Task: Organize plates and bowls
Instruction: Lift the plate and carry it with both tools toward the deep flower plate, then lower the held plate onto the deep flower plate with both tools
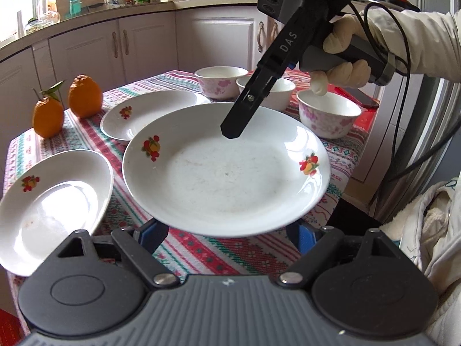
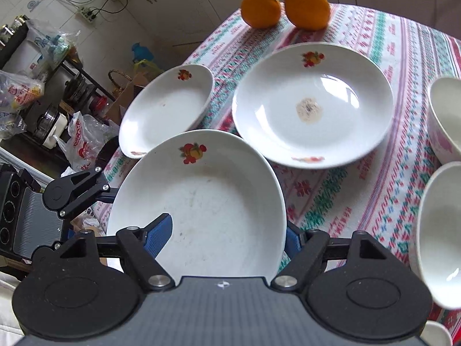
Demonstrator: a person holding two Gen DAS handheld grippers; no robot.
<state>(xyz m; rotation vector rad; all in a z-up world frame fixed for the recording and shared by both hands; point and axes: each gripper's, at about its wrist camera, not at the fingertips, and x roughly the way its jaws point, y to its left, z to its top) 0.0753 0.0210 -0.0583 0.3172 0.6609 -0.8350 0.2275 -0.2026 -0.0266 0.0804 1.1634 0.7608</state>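
Observation:
A white plate with fruit decals is lifted above the patterned tablecloth; it also fills the near middle of the right wrist view. My right gripper is shut on its rim, one blue pad over the inside and the other under it; it shows from the side in the left wrist view. My left gripper stands at the plate's near rim with both blue pads wide apart, under the plate. Two more plates lie on the table. Three floral bowls stand behind.
Two oranges sit at the table's far left corner. A dark phone lies on a red patch behind the bowls. Kitchen cabinets line the back. Beside the table are a shelf with pots and plastic bags.

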